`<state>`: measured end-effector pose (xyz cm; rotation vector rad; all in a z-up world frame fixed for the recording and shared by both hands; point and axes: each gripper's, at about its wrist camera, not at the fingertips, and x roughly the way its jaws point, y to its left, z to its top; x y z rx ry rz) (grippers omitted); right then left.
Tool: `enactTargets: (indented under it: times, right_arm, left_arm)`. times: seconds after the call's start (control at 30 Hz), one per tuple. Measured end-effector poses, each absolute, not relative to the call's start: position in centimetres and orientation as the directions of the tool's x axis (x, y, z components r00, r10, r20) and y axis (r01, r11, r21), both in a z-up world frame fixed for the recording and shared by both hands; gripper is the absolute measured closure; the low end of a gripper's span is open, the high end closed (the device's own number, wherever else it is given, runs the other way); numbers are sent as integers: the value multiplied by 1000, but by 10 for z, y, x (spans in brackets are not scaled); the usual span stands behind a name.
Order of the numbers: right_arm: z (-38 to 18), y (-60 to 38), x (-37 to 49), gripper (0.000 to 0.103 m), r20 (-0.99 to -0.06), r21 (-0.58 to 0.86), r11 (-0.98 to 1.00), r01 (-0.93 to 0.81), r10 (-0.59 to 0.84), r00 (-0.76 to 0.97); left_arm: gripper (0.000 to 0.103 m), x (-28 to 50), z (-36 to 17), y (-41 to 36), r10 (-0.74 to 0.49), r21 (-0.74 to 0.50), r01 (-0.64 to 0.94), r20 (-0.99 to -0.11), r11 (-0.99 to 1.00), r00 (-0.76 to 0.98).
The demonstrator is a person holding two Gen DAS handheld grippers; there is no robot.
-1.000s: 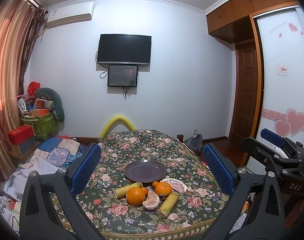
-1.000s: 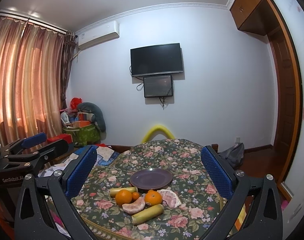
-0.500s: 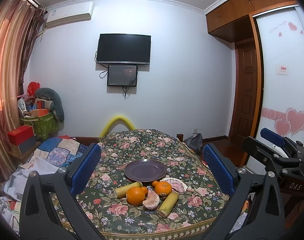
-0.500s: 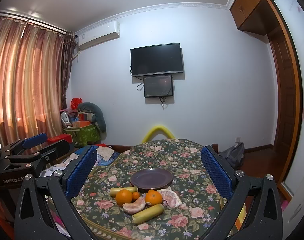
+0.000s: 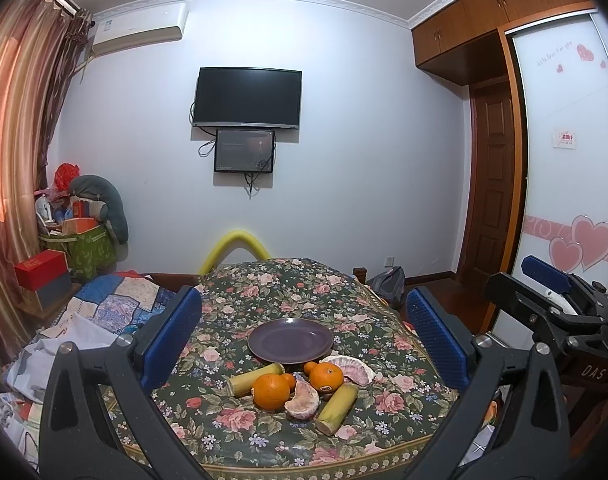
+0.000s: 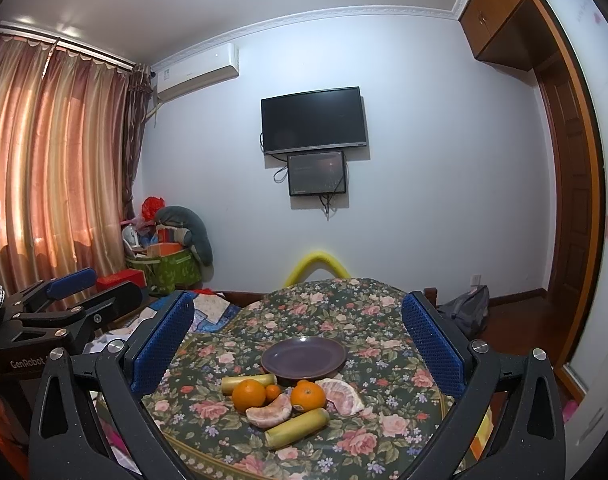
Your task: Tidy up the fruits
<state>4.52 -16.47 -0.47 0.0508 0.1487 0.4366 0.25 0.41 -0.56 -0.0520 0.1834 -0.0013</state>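
An empty purple plate [image 5: 291, 340] [image 6: 304, 356] sits mid-table on a floral cloth. In front of it lies a cluster of fruit: two oranges [image 5: 270, 391] [image 5: 326, 376] [image 6: 249, 395] [image 6: 309, 396], small tangerines [image 5: 290, 380] [image 6: 273, 392], two peeled pomelo pieces [image 5: 303, 402] [image 5: 350, 367] [image 6: 270, 412] [image 6: 344, 394] and two green-yellow sugarcane sticks [image 5: 256, 378] [image 5: 338, 402] [image 6: 248, 383] [image 6: 298, 427]. My left gripper [image 5: 302, 336] and right gripper [image 6: 296, 338] both hang open above the table's near edge, well short of the fruit, holding nothing.
The round table [image 5: 272, 280] fills the foreground, its edge just below my fingers. A patchwork-covered bed [image 5: 112, 300] and cluttered boxes [image 5: 76, 240] lie left. A yellow foam arch [image 5: 236, 244] stands behind the table; a door [image 5: 492, 184] and a bag [image 5: 388, 284] are right.
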Motion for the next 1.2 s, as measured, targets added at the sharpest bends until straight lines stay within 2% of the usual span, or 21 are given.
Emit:
enactTargets:
  times: [0.43,0.73,0.97,1.2]
  right_arm:
    - [-6,-166,47,0,-133,80,906,-416,423,896]
    - [-13,-160,62,0,-173,63,911,-408,413,894]
    - [-34,-148,94,0,-268,46,916,-398,395,879]
    - [-75,-133,142,0,-416,35,923,-383,362,835]
  left_arm:
    - [0,7,-8,6,0,-56,-11,-192,998,981]
    - [0,24,-14,13,22,-44,-33,-219,998,976]
    - [0,58,-33,33,-4,-70,-17,-296,997,955]
    - [0,102,-66,53,33,-37,-51,-391,998,920]
